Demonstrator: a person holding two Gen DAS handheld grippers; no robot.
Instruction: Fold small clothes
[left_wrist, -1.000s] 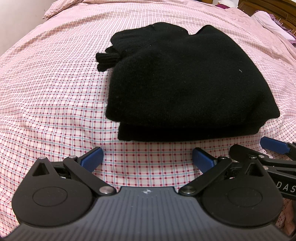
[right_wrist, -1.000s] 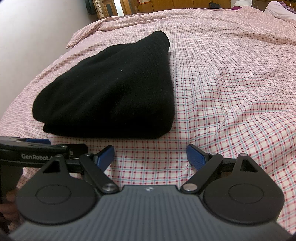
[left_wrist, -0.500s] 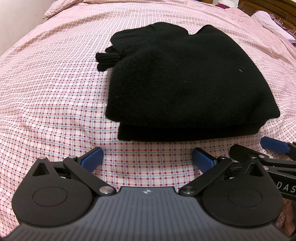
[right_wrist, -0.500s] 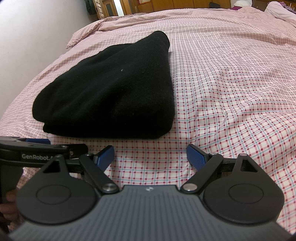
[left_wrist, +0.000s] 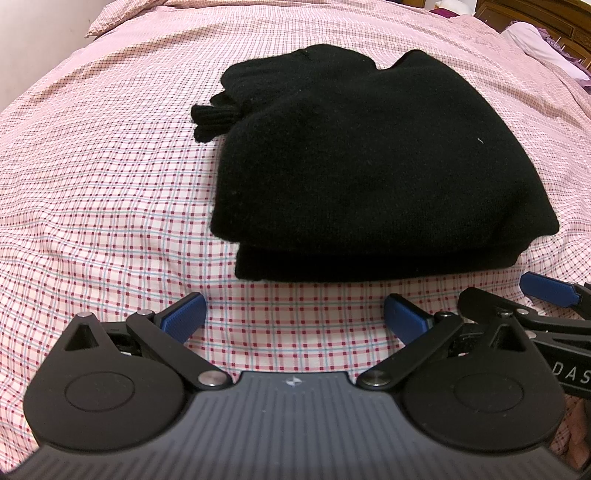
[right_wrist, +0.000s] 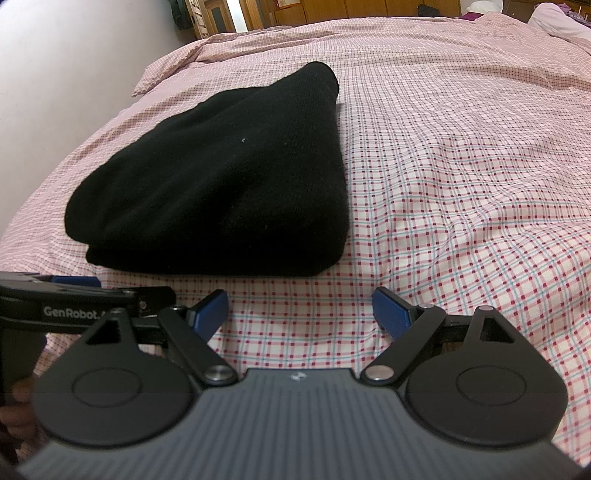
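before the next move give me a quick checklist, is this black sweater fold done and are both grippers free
1. Left gripper open, fingers holding nothing: ok.
2. Right gripper open, fingers holding nothing: ok.
3. Both grippers short of the black sweater, with bare checked bedsheet between: ok.
4. Sweater folded into a stacked bundle, layers visible at the near edge: ok.
5. Everything tucked in: not ok, a ribbed cuff sticks out on the bundle's left side.
6. Far side of the bundle neat: cannot tell, hidden from both views.
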